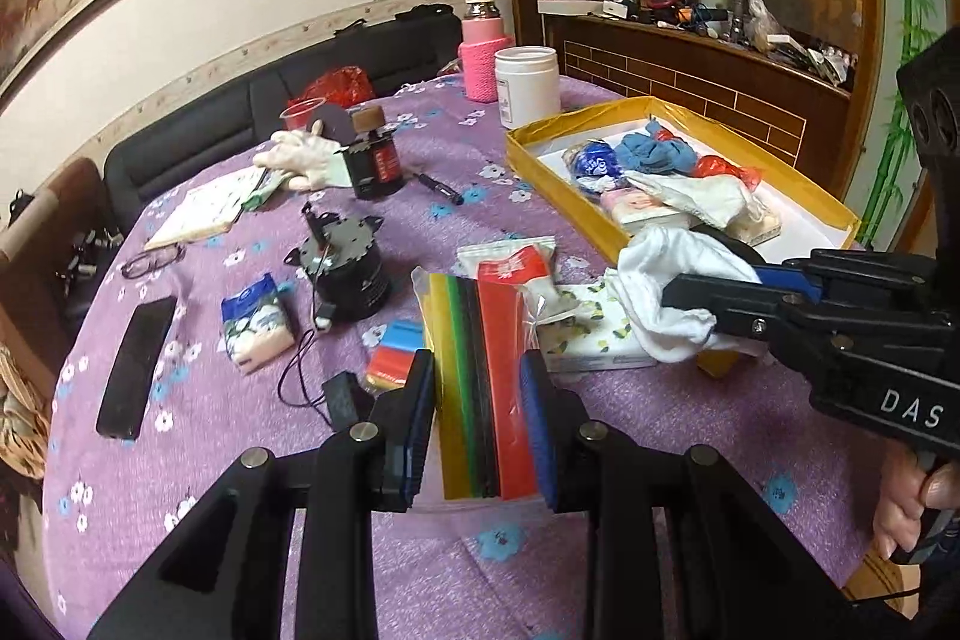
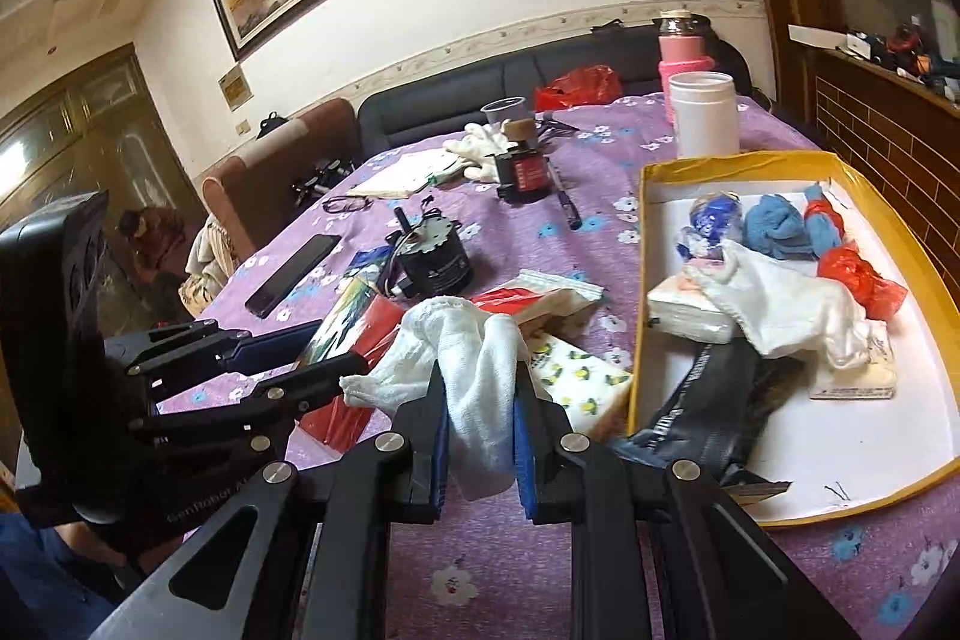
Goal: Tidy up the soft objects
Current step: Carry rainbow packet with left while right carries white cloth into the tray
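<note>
My right gripper (image 2: 480, 388) is shut on a white cloth (image 2: 474, 370) and holds it just above the purple table, left of the yellow-rimmed box (image 2: 636, 304). In the left wrist view the same cloth (image 1: 666, 292) hangs from the right gripper (image 1: 690, 301) near the box (image 1: 558, 190). The box holds soft things: a blue cloth (image 2: 777, 223), a white cloth (image 2: 786, 304), a red plastic bag (image 2: 858, 280) and tissue packs. My left gripper (image 1: 477, 394) is open over a stack of coloured zip bags (image 1: 480, 370), not gripping them. It also shows in the right wrist view (image 2: 312, 352).
On the table lie a lemon-print tissue pack (image 2: 576, 376), a blue tissue pack (image 1: 258, 322), a black motor (image 1: 348, 268), a phone (image 1: 135, 364), glasses (image 1: 153, 262), white gloves (image 1: 300, 154), a white jar (image 1: 527, 85) and a pink bottle (image 1: 480, 52).
</note>
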